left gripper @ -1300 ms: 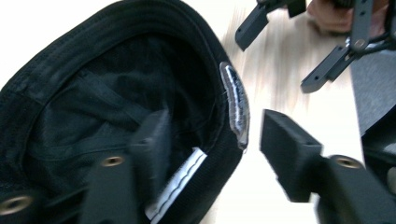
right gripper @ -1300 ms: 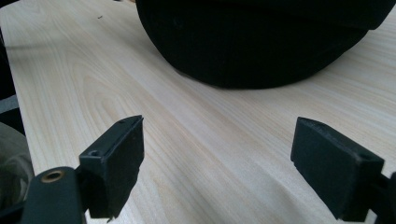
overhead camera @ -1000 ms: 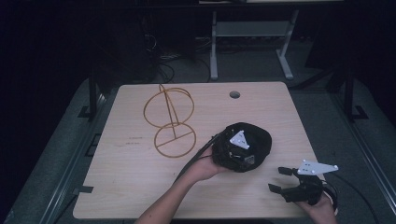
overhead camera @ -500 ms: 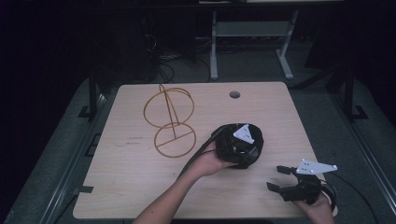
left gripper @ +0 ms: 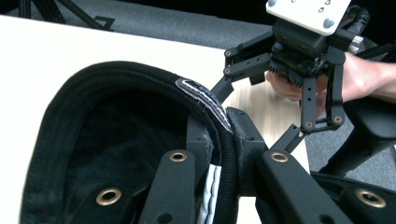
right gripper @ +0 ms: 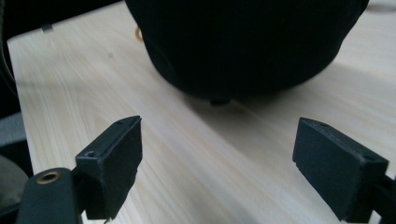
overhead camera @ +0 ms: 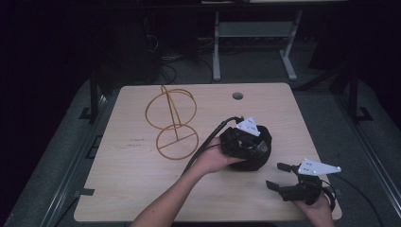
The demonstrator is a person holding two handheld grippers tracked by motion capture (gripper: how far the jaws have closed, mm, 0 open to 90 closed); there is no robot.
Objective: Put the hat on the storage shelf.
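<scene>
A black cap (overhead camera: 257,160) is held just above the wooden table (overhead camera: 137,189), right of centre. My left gripper (overhead camera: 259,147) is shut on the cap's rim; in the left gripper view its two jaws (left gripper: 224,140) clamp the padded edge of the cap (left gripper: 93,140), whose hollow inside faces the camera. My right gripper (overhead camera: 277,175) rests near the table's front right corner, open and holding nothing. In the right gripper view its pads (right gripper: 119,158) stand wide apart, with the cap's dark crown (right gripper: 243,42) a short way ahead.
A gold wire stand (overhead camera: 172,123), two hoops on a round base, rests on the table to the left of the cap. A cable hole (overhead camera: 238,96) sits near the far edge. Beyond the table a white frame (overhead camera: 255,33) stands on the dark floor.
The left gripper has risen with the cap, and the cap looks more bunched up and tilted than a second ago. The right gripper has stayed in place.
</scene>
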